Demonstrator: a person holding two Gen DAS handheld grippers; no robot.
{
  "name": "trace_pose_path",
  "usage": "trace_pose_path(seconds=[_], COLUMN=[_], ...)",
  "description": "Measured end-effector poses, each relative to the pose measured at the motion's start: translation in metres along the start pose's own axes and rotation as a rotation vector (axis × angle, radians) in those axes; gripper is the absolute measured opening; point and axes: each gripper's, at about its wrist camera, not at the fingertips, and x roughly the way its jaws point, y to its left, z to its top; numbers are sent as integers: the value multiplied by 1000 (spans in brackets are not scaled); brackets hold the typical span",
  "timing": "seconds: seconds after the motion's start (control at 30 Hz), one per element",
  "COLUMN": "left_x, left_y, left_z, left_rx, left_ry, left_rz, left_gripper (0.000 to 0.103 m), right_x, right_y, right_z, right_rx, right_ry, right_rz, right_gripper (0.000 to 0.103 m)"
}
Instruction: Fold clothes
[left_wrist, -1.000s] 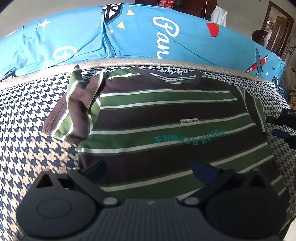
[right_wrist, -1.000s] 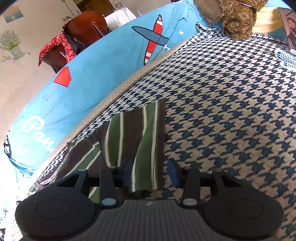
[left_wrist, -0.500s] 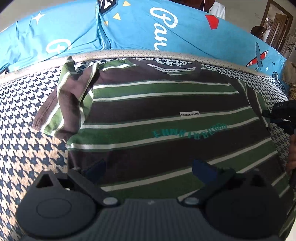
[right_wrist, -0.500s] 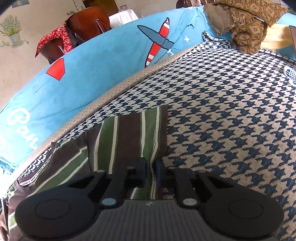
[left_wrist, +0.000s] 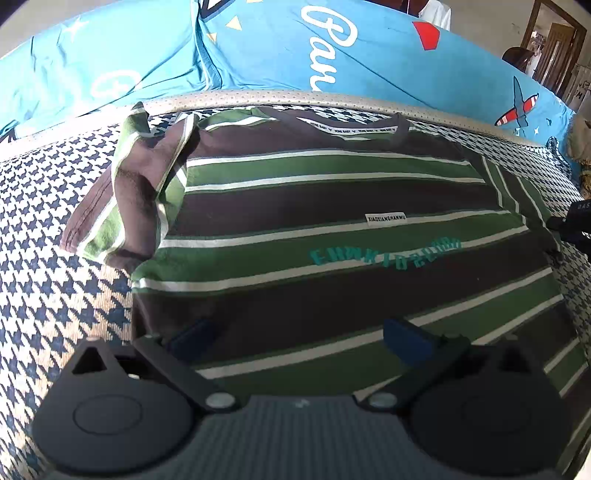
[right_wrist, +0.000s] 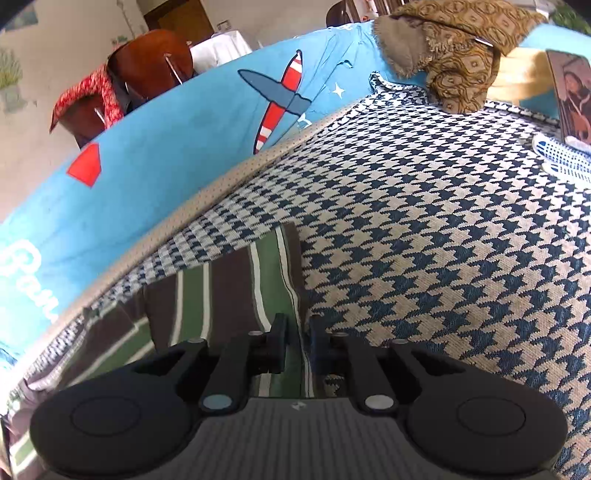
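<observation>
Striped shirt (left_wrist: 332, 229) spread flat on the houndstooth bed (right_wrist: 443, 240), collar toward 12 o'clock. Left tongs (left_wrist: 295, 332) gaping wide, holding nothing, poised over the hem. Right tongs (right_wrist: 295, 343) pinched on the sleeve (right_wrist: 258, 280) edge, ready to fold it inward; a second ago spread apart around it.

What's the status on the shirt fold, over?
Left gripper open, hovering over the green-and-brown striped T-shirt. Right gripper shut on its sleeve. Shirt flat on houndstooth cover. Nothing in the way.
</observation>
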Motion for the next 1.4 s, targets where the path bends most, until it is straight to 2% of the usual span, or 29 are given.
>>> trace_pose_path(seconds=[0.1, 0.3, 0.43, 0.7, 0.77, 0.9, 1.0, 1.23, 1.4], left_x=[0, 1, 1, 2, 2, 2, 2, 1, 2], left_y=[0, 0, -2, -1, -1, 0, 0, 3, 6], left_z=[0, -1, -1, -1, -1, -1, 0, 0, 1], left_rx=[-3, 0, 7, 11, 8, 5, 3, -4, -14], left_ry=[-2, -9, -11, -13, -13, -13, -13, -14, -13], left_rz=[-1, 5, 10, 10, 7, 3, 2, 1, -3], left_gripper=[103, 103, 103, 103, 103, 103, 103, 103, 103], right_x=[-3, 4, 8, 19, 20, 18, 15, -2, -12], right_y=[-4, -9, -8, -3, -1, 8, 17, 56, 91], right_z=[3, 2, -1, -6, -6, -6, -6, -9, -22], right_rx=[6, 32, 36, 42, 40, 22, 4, -92, -232], right_ry=[-24, -9, -20, -28, -25, -39, -55, -104, -78], right_rz=[17, 29, 33, 28, 37, 45, 55, 150, 322], right_gripper=[19, 23, 30, 30, 16, 10, 10, 10, 10])
